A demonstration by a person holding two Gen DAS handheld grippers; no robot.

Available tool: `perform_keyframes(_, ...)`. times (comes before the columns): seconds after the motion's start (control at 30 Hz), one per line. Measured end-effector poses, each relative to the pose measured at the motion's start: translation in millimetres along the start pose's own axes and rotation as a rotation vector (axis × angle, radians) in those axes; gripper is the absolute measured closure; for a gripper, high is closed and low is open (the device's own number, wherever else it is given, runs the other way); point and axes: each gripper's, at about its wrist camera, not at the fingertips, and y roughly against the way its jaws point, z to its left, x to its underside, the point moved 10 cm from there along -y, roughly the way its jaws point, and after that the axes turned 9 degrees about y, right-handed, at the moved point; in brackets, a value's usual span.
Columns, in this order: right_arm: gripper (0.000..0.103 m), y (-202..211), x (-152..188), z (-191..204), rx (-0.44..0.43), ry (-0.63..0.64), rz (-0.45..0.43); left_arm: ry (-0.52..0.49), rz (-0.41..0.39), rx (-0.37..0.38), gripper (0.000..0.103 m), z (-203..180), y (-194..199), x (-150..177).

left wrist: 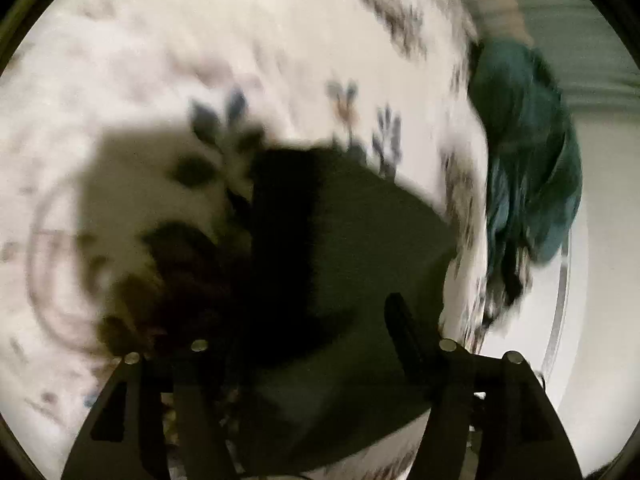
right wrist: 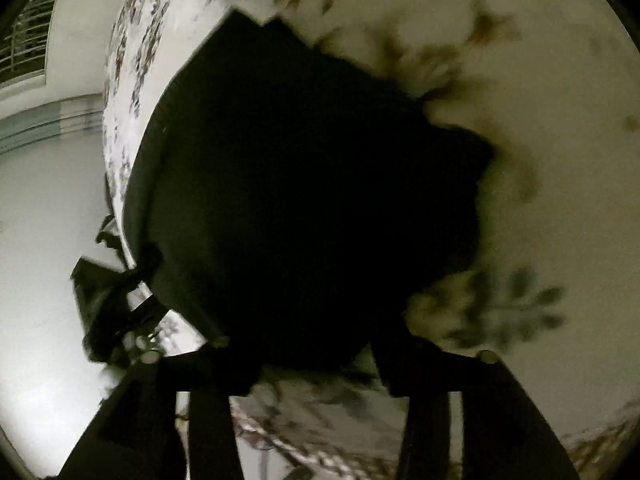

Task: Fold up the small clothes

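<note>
Dark garment spread flat, both tongs free

Left tongs [left wrist: 316, 364] apart, empty; the dark, flat fabric garment [left wrist: 340, 248] lies on the white floral-print bedsheet [left wrist: 180, 60]; right tongs [right wrist: 312, 364] apart above it. Pinch matching edges evenly.

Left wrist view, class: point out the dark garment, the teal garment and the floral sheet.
dark garment [left wrist: 352, 240]: left wrist view, middle of its flat panel.
teal garment [left wrist: 528, 152]: left wrist view, middle of the bunched cloth.
floral sheet [left wrist: 200, 40]: left wrist view, bare white stretch.
</note>
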Motion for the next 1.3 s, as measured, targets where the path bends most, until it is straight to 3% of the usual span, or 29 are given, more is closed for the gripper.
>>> perform_keyframes(0.17, 0.049, 47.6, -29.1, -11.8, 0.093, 0.084, -0.088, 0.063, -0.096, -0.002, 0.041, 2.1, -15.6, -34.8)
perform_keyframes(0.3, 0.048, 70.5, -94.2, -0.9, 0.089, 0.176, -0.135, 0.047, -0.124, -0.035, 0.041, -3.1, -28.1, -48.2)
perform_keyframes(0.4, 0.044, 55.3, -147.4, 29.0, 0.082, 0.306, -0.130, 0.018, -0.118, -0.051, 0.041, 0.8, -24.6, -44.6)
perform_keyframes(0.5, 0.042, 8.9, -173.7, 54.9, 0.101, 0.417, -0.026, 0.013, -0.123, -0.062, 0.041, 17.9, -10.2, -42.3)
perform_keyframes(0.53, 0.044, -2.5, -176.0, 57.9, 0.106, 0.442, 0.005, 0.012, -0.128, -0.062, 0.041, 18.6, -7.7, -42.6)
perform_keyframes(0.57, 0.074, -8.7, -182.2, 65.2, 0.107, 0.459, -0.007, 0.010, -0.143, -0.060, 0.045, 17.4, -4.8, -44.0)
perform_keyframes(0.6, 0.098, -7.6, -187.6, 68.5, 0.122, 0.461, -0.035, 0.006, -0.160, -0.057, 0.057, 15.5, -2.9, -46.4)
perform_keyframes(0.63, 0.098, -2.8, -192.0, 73.3, 0.121, 0.460, -0.064, 0.004, -0.173, -0.046, 0.065, 13.3, -1.3, -48.7)
perform_keyframes(0.67, 0.098, 0.9, -196.8, 79.8, 0.118, 0.463, -0.093, 0.005, -0.176, -0.036, 0.082, 11.7, -2.3, -50.7)
perform_keyframes(0.77, 0.099, 26.7, -203.9, 93.0, 0.104, 0.462, -0.180, -0.013, -0.183, -0.044, 0.085, 10.4, -7.2, -53.2)
perform_keyframes(0.87, 0.099, 26.7, -220.1, 104.3, 0.148, 0.480, -0.205, 0.038, -0.173, -0.051, 0.084, 19.5, -13.7, -58.6)
perform_keyframes(0.93, 0.099, 12.2, -226.7, 100.5, 0.186, 0.484, -0.158, 0.096, -0.142, -0.045, 0.079, 26.8, -16.8, -60.6)
perform_keyframes(0.97, 0.098, -2.9, -227.6, 90.9, 0.206, 0.465, -0.080, 0.107, -0.133, -0.041, 0.075, 26.7, -15.0, -60.2)
perform_keyframes(1.03, 0.094, -7.8, -223.0, 76.2, 0.189, 0.386, 0.007, 0.076, -0.130, -0.059, 0.073, 21.3, -5.4, -54.8)
perform_keyframes(1.07, 0.084, 1.2, -219.7, 70.9, 0.165, 0.364, 0.004, 0.033, -0.133, -0.108, 0.072, 19.2, 2.1, -48.2)
perform_keyframes(1.1, 0.063, 12.6, -215.5, 67.5, 0.148, 0.357, -0.015, 0.004, -0.135, -0.153, 0.068, 19.0, 7.4, -42.0)
perform_keyframes(1.13, 0.053, 31.7, -206.7, 59.9, 0.131, 0.348, -0.037, -0.037, -0.140, -0.213, 0.060, 19.1, 14.8, -31.5)
perform_keyframes(1.17, 0.044, 47.6, -195.3, 50.6, 0.116, 0.334, -0.050, -0.081, -0.154, -0.284, 0.037, 20.2, 23.8, -17.3)
perform_keyframes(1.2, 0.042, 59.1, -183.1, 40.8, 0.107, 0.316, -0.054, -0.103, -0.165, -0.320, 0.018, 21.6, 28.8, -7.8)
perform_keyframes(1.3, 0.042, 80.5, -133.1, -4.3, 0.124, 0.209, -0.017, -0.124, -0.191, -0.403, 0.016, 35.5, 43.8, 41.6)
